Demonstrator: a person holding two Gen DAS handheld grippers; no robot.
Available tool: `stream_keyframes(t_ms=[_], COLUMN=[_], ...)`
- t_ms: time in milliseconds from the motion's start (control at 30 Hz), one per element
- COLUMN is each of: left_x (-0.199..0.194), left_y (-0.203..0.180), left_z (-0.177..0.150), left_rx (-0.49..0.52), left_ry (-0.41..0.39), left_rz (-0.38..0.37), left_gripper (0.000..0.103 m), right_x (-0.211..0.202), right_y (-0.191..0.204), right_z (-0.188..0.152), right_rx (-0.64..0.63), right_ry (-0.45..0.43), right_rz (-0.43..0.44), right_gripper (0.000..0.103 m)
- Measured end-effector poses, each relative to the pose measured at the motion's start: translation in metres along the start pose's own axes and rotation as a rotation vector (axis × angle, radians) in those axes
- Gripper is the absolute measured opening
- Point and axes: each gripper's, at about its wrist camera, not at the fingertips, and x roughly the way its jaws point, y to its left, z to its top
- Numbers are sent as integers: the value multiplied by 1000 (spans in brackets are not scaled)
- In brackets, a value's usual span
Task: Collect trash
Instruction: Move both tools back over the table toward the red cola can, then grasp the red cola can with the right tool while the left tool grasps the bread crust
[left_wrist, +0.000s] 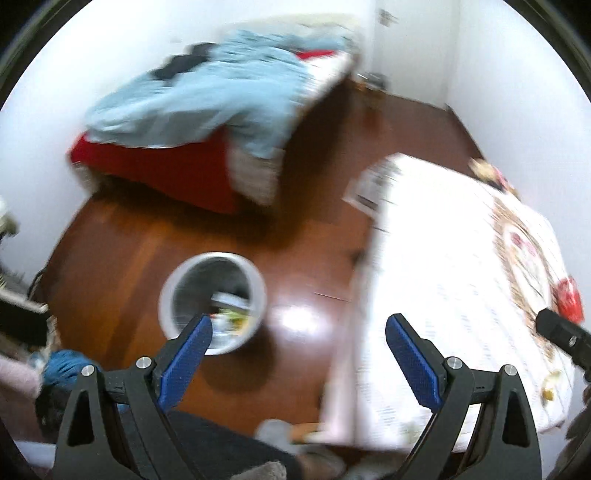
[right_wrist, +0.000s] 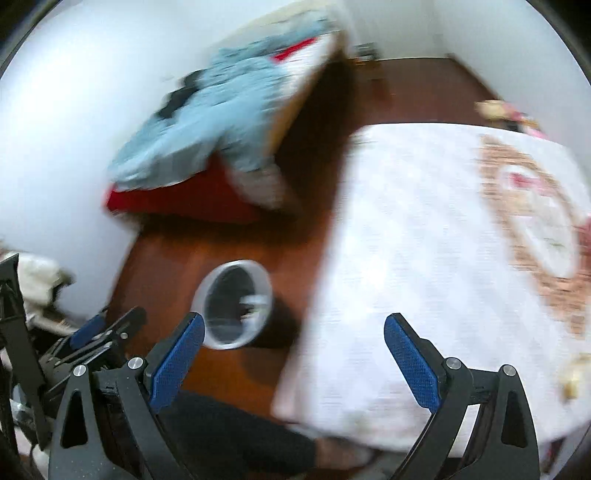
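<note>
Both pictures were smeared by motion blur. Something lay inside the white bin (left_wrist: 213, 301), but it was too blurry to name. The red thing (left_wrist: 569, 301) on the white bed (left_wrist: 443, 258) was also too fuzzy to tell. The blue blanket (right_wrist: 218, 114) had soft, smeared edges. The bed's right side was cut off by the picture's edge.

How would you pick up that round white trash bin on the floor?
By its rim. The trash bin stands upright on the wooden floor with its mouth open upward, so I would come down from above and close the jaws over the thin rim wall on the near side. Its round body looks too wide to span. Both the left gripper and right gripper are open and empty.
</note>
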Motion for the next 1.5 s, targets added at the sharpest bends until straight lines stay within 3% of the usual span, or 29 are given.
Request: stream_keyframes(t_ms=[133, 300, 400, 500, 633, 700, 767, 900, 1100, 1233, 1300, 1433, 1500], left_x=[42, 86, 110, 127, 142, 146, 149, 133, 70, 56, 57, 62, 64], left_y=[-104, -201, -236, -256, -268, -270, -269, -275, -306, -334, -354, -389, -404], left_z=[6, 4, 0, 0, 4, 7, 11, 7, -42, -85, -104, -127, -133], left_rx=[123, 246, 306, 350, 364, 367, 371, 399, 494, 534, 559, 596, 632], left_ry=[75, 160, 201, 227, 250, 252, 254, 234, 217, 313, 358, 366, 332], left_rz=[-59, -79, -68, -49, -50, -40, -36, -64, -267, -395, -425, -433, -399], left_gripper=[96, 96, 96, 96, 96, 96, 96, 96, 96, 95, 95, 95, 85], right_x=[-14, -18, -10, 5, 30, 43, 52, 43, -15, -46, -57, -67, -69], right_y=[-111, -250, -308, -348, -373, -379, -387, -394, -385, -386, -385, -392, -395], right_z=[23, 55, 70, 83, 91, 90, 86, 71, -4, -68, -97, -127, -136], right_rx=[82, 133, 152, 163, 172, 197, 216, 252, 300, 396, 447, 525, 554], right_ry=[24, 107, 151, 197, 220, 236, 246, 208, 143, 112, 90, 54, 44], right_rz=[-202, -439, -514, -532, -491, -447, -448, -377, -338, -326, -333, -337, -344], right_gripper=[99, 99, 99, 99, 98, 92, 76, 75, 74, 73, 73, 72, 72])
